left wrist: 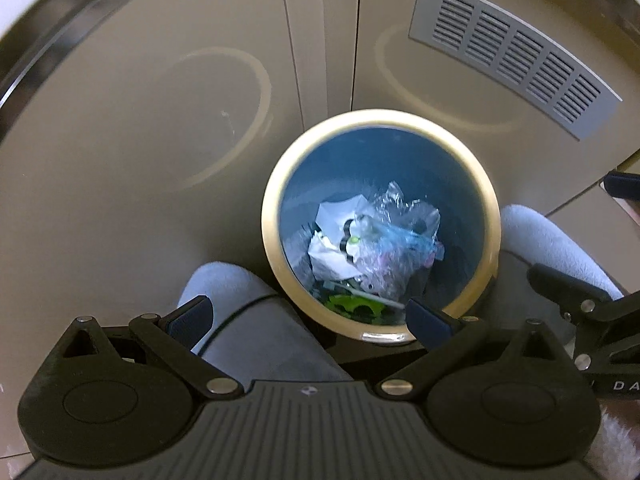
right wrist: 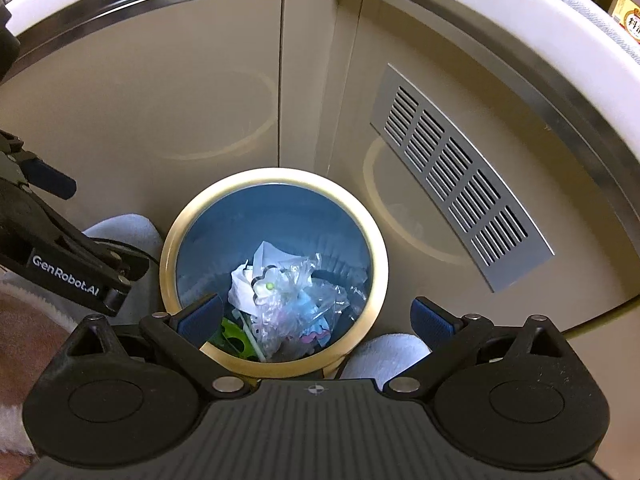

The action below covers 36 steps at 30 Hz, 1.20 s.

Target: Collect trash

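Observation:
A round blue bin with a cream rim (left wrist: 276, 184) (right wrist: 380, 264) stands on the floor against beige cabinet doors. Inside lies trash (left wrist: 372, 240) (right wrist: 280, 292): crumpled white paper, clear plastic wrap, a green scrap. My left gripper (left wrist: 308, 316) hovers above the bin's near-left edge, open, nothing between its blue pads. My right gripper (right wrist: 318, 316) hangs over the bin's near rim, open and empty too. Each gripper shows at the edge of the other's view, the right gripper (left wrist: 580, 304) and the left gripper (right wrist: 60, 248).
Beige cabinet doors (left wrist: 140, 120) rise behind the bin, one with a grey vent grille (right wrist: 460, 176). A white countertop edge (right wrist: 540, 12) runs above. A person's light blue slippers (left wrist: 224, 280) (right wrist: 384, 352) flank the bin on both sides.

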Each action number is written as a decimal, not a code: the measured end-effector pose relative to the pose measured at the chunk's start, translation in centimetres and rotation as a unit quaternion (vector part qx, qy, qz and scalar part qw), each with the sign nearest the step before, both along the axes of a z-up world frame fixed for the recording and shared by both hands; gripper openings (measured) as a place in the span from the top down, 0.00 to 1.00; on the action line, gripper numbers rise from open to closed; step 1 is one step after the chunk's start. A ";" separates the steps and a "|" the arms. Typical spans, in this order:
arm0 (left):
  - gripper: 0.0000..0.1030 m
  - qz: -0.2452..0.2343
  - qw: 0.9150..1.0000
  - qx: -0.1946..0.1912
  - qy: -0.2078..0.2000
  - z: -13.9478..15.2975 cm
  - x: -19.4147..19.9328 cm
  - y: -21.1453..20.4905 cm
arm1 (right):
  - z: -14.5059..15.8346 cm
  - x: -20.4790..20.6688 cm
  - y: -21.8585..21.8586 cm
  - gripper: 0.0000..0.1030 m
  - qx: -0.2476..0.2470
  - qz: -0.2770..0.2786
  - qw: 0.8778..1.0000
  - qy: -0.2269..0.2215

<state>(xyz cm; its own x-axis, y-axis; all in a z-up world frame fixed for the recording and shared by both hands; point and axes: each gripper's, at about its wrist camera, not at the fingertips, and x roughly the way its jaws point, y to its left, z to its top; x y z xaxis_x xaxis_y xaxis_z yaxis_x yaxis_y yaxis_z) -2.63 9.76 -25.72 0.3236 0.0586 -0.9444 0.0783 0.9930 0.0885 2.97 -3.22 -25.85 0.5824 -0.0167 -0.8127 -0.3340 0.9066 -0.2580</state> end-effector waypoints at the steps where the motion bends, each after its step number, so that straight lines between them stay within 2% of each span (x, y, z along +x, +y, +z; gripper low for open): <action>1: 0.00 0.000 1.000 0.000 0.003 -0.1 0.0 0.0 | -0.1 0.1 0.0 0.03 -0.001 0.000 1.000 0.002; 36: 0.00 -0.010 1.000 0.011 -0.005 0.4 -0.1 0.4 | -0.7 0.3 0.3 0.03 -0.004 -0.002 1.000 0.011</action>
<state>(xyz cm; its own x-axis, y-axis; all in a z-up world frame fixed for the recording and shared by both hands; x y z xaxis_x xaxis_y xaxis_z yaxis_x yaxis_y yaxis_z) -2.76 10.19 -25.30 0.3352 0.0726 -0.9393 0.0971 0.9891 0.1111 3.27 -2.95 -26.56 0.5647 -0.0261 -0.8249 -0.3362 0.9055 -0.2588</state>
